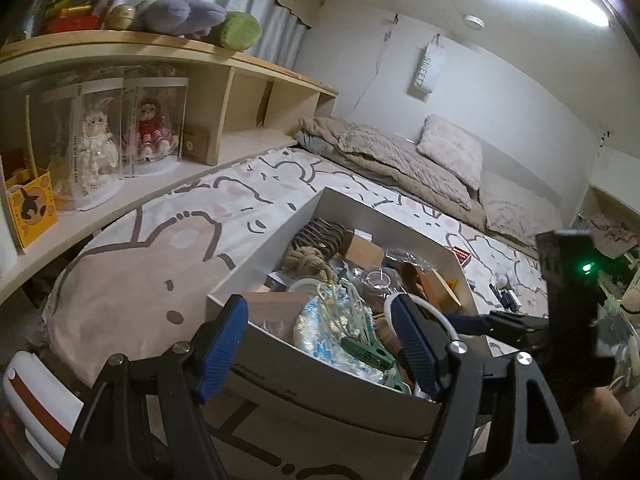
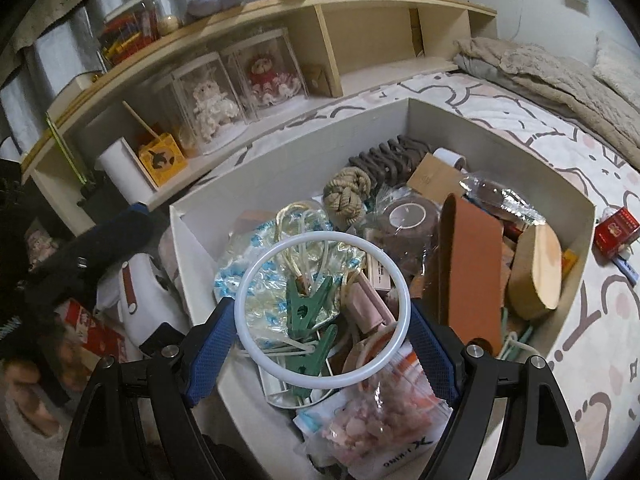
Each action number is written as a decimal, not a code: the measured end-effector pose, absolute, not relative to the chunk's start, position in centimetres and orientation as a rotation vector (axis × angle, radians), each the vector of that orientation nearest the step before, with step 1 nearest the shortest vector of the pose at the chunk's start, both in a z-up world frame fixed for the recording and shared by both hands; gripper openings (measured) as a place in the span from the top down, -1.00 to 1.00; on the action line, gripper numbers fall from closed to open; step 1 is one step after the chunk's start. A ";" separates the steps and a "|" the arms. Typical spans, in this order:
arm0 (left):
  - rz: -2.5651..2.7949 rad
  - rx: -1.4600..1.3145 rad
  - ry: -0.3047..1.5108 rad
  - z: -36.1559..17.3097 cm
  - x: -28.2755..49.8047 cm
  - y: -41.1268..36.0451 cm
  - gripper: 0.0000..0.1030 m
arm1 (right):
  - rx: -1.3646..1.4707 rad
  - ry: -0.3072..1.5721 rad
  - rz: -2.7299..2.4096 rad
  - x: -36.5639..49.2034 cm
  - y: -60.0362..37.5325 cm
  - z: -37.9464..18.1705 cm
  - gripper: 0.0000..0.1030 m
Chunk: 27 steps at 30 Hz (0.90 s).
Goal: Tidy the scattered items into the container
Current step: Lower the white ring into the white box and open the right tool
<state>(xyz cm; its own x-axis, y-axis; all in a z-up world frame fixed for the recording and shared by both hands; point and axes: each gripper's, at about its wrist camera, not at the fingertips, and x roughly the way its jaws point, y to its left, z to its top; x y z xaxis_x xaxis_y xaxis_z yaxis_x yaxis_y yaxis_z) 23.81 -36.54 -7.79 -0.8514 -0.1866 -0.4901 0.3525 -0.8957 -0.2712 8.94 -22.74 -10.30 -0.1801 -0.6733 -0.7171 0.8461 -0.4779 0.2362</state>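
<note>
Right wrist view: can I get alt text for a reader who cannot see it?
The right gripper, its blue-padded fingers spread, holds a white plastic ring over an open white cardboard box on a bed, crammed with green clothes pegs, a knotted rope ball and a brown leather strap. A red packet lies outside on the patterned bedsheet.

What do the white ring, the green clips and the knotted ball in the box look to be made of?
White ring: smooth, slightly translucent, probably plastic. Green clips: matte moulded plastic, clothes-peg shaped. Knotted ball: twisted tan rope, looks like jute or similar fibre. Box: pale flat walls, likely cardboard.
</note>
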 end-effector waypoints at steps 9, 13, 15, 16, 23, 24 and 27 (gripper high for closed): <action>-2.721 0.660 0.525 -7.8 24.3 -37.1 -0.44 | 0.980 0.273 -1.844 8.9 -23.7 -10.4 -0.63; -2.721 0.663 0.523 -7.8 24.3 -37.1 -0.44 | 1.003 0.298 -1.818 9.0 -24.5 -10.7 -0.63; -2.719 0.665 0.520 -7.8 24.4 -37.0 -0.44 | 1.005 0.310 -1.805 9.2 -24.7 -10.8 -0.63; -2.717 0.664 0.519 -7.8 24.4 -37.0 -0.44 | 1.002 0.306 -1.801 9.2 -24.6 -10.7 -0.63; -2.716 0.663 0.520 -7.8 24.7 -37.3 -0.44 | 1.006 0.284 -1.822 9.1 -24.2 -10.5 -0.95; -2.716 0.663 0.521 -7.8 24.7 -37.2 -0.44 | 1.006 0.289 -1.824 9.1 -24.2 -10.5 -1.00; -2.719 0.664 0.520 -7.8 24.8 -37.2 -0.44 | 0.991 0.290 -1.839 9.1 -24.0 -10.2 -1.00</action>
